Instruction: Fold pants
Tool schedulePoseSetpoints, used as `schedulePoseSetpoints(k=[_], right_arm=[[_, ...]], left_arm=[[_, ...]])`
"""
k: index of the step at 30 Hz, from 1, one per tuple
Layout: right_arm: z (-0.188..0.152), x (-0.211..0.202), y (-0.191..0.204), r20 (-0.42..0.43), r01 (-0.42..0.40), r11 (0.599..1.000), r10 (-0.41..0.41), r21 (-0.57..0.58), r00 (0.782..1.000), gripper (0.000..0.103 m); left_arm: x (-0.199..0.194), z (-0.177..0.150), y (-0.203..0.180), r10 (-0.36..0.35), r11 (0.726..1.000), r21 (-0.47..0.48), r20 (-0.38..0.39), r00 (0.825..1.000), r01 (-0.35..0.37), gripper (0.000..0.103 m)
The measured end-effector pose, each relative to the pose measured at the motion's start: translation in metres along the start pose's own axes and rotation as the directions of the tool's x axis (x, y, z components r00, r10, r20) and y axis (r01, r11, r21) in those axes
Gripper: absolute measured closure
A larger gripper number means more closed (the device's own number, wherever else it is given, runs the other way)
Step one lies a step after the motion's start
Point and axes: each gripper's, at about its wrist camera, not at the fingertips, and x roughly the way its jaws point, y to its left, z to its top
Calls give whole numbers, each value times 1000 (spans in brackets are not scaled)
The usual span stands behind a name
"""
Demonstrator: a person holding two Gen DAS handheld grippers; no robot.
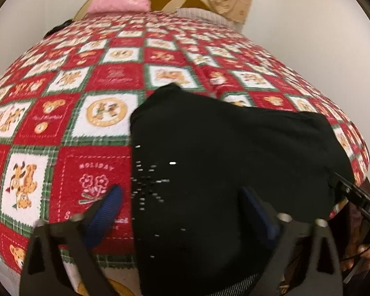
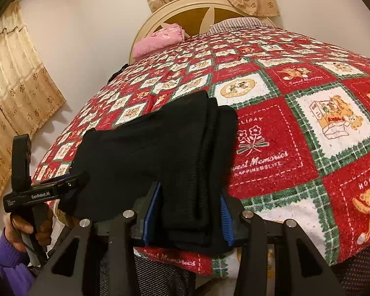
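Right now the black pants (image 2: pixel 160 148) lie folded at the bottom middle of the bed quilt (image 2: pixel 296 135), the right gripper (image 2: pixel 190 212) pinches their thick edge, the left gripper (image 1: pixel 182 197) gapes wide, and a tug could undo the folds.

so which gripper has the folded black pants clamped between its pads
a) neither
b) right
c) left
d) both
b: the right gripper has its blue pads pressed on the stacked edge of the black pants, while the left gripper stands wide open over them.
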Motion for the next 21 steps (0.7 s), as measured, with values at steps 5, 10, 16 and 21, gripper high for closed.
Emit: schedulePoseSetpoints(k=[5,10,16,21], right_arm=[[1,0,0,1,1,1000,-1,3,1000,57],[0,0,2,5,18,1000,-17,-7,1000,57],[-3,2,19,22,97,991,-95,-92,995,58],[-4,0,31,43,156,976,-151,-150,988,63]], left_arm=[[-2,0,-9,-3,999,39,16,1000,2,40],[-4,3,-10,-25,999,33,21,999,25,58],[-7,2,-13,-18,999,29,45,999,17,72],[-14,1,-21,20,997,77,81,997,-27,81]])
